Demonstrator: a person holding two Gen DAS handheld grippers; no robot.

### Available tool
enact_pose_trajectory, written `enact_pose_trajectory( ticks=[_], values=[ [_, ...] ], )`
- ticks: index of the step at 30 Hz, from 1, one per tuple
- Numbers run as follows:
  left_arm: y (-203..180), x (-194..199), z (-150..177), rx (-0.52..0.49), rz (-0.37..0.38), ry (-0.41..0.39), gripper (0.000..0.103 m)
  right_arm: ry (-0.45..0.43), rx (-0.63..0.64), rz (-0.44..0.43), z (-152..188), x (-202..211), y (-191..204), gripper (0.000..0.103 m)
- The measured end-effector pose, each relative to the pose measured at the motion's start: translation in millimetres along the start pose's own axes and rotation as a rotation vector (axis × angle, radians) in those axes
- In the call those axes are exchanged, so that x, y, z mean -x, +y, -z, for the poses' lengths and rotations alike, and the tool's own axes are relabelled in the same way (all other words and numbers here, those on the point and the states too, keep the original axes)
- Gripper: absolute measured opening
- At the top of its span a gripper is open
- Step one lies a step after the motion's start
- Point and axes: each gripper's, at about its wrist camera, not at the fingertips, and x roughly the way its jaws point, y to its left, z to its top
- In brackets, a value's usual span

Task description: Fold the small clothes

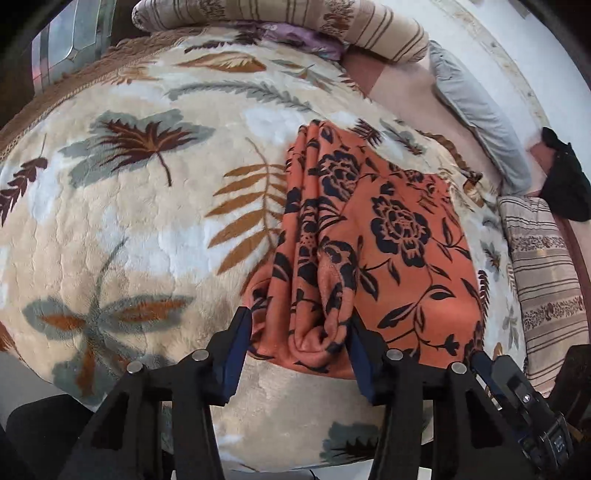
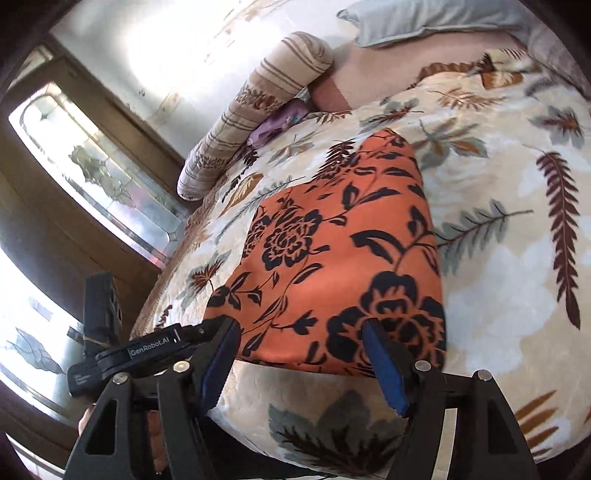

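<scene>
An orange garment with black flowers (image 1: pixel 373 243) lies folded on the leaf-patterned blanket (image 1: pixel 140 229); its left side is bunched in long folds. My left gripper (image 1: pixel 299 332) is open, its jaws either side of the bunched near edge. In the right wrist view the garment (image 2: pixel 332 258) lies flat on the blanket (image 2: pixel 517 277). My right gripper (image 2: pixel 299 343) is open, its jaws standing at the garment's near edge. The left gripper's body (image 2: pixel 122 354) shows at the lower left there, and the right gripper's body (image 1: pixel 517 398) at the lower right in the left view.
A striped rolled bolster (image 1: pixel 295 18) lies at the bed's far end, with a grey pillow (image 1: pixel 476 110) and a striped cushion (image 1: pixel 546 273) on the right. A black item (image 1: pixel 565 181) lies at the far right. A glass-panelled door (image 2: pixel 99 173) stands beside the bed.
</scene>
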Motion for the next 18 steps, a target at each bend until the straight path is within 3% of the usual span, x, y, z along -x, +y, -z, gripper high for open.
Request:
enact_pose_trajectory(
  ticks=[2,5,8,10,12,15,18],
  values=[
    [-7.7,7.9,-0.7,-0.011,0.012,-0.009,0.054,-0.002,-0.019,-0.011,1.0,-0.7,-5.9,0.072],
    [-15.9,22.0,0.7,-0.014,0.016,-0.055,0.074,0.001,-0.041,-0.035,1.4,-1.0,-10.9,0.072],
    [-19.4,10.8,-0.8,-0.033,-0.016,-0.037,0.075,-0.006,-0.048,-0.056,0.2,-0.7,-12.2,0.072],
    [-15.6,1.6,-0.2,-0.033,-0.02,-0.019,0.066,-0.007,-0.051,-0.066,0.3,-0.8,-13.4,0.072],
    [-16.5,-4.5,-2.0,-0.033,-0.032,0.006,0.025,-0.008,-0.058,-0.072,0.9,0.1,-15.7,0.072],
    [-21.0,11.8,-3.8,-0.06,-0.031,-0.058,0.014,-0.009,-0.067,-0.074,0.2,1.2,-19.4,0.072],
    [-27.1,28.2,-3.0,-0.112,-0.052,-0.145,0.014,-0.009,-0.069,-0.074,0.1,0.4,-19.2,0.072]
  ],
)
